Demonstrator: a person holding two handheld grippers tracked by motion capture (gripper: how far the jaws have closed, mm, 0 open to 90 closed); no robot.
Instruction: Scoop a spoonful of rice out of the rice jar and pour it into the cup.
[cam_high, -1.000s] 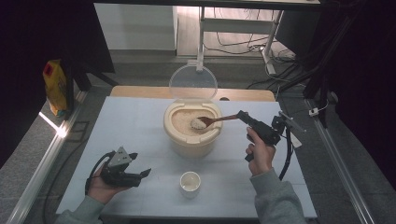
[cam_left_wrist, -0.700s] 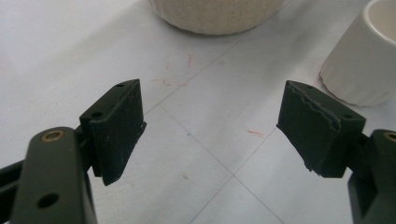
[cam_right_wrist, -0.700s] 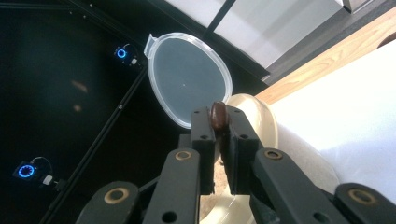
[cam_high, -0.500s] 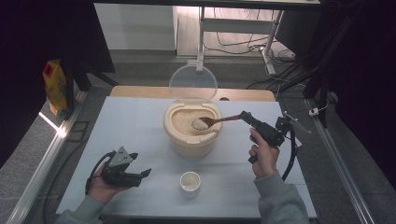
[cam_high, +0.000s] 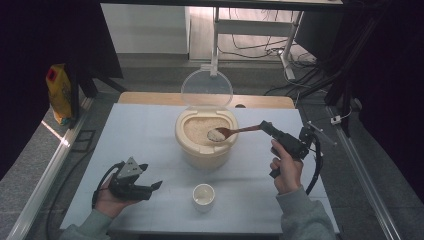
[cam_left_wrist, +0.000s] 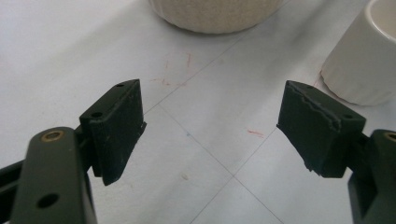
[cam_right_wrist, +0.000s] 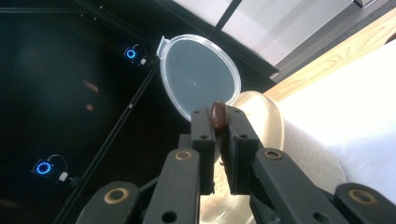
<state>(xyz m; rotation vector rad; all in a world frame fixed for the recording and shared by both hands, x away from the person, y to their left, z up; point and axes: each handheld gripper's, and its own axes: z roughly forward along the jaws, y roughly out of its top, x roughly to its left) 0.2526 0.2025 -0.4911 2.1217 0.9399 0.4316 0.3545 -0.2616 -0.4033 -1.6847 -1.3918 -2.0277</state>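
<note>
A cream tub (cam_high: 205, 152) of rice stands mid-table with its clear lid (cam_high: 206, 90) hinged open behind it. My right gripper (cam_high: 265, 127) is shut on the handle of a wooden spoon (cam_high: 237, 131). The spoon's bowl carries a small heap of rice over the tub's right side. In the right gripper view the jaws (cam_right_wrist: 218, 116) pinch the brown spoon handle (cam_right_wrist: 218, 122), with the lid (cam_right_wrist: 198, 70) beyond. My left gripper (cam_high: 152, 186) rests open on the table at the front left, its jaws (cam_left_wrist: 210, 107) wide apart over bare table. A small white cup (cam_high: 204, 196) stands in front of the tub.
The pale blue table (cam_high: 135, 135) has a wooden strip (cam_high: 150, 98) along its far edge. A yellow package (cam_high: 59, 92) stands off the table at the far left. In the left gripper view the cup (cam_left_wrist: 364, 60) sits close on the right and the tub (cam_left_wrist: 215, 11) ahead.
The right gripper and the spoon have drifted slightly to the right, with the spoon bowl still over the rice. The left gripper has not moved.
</note>
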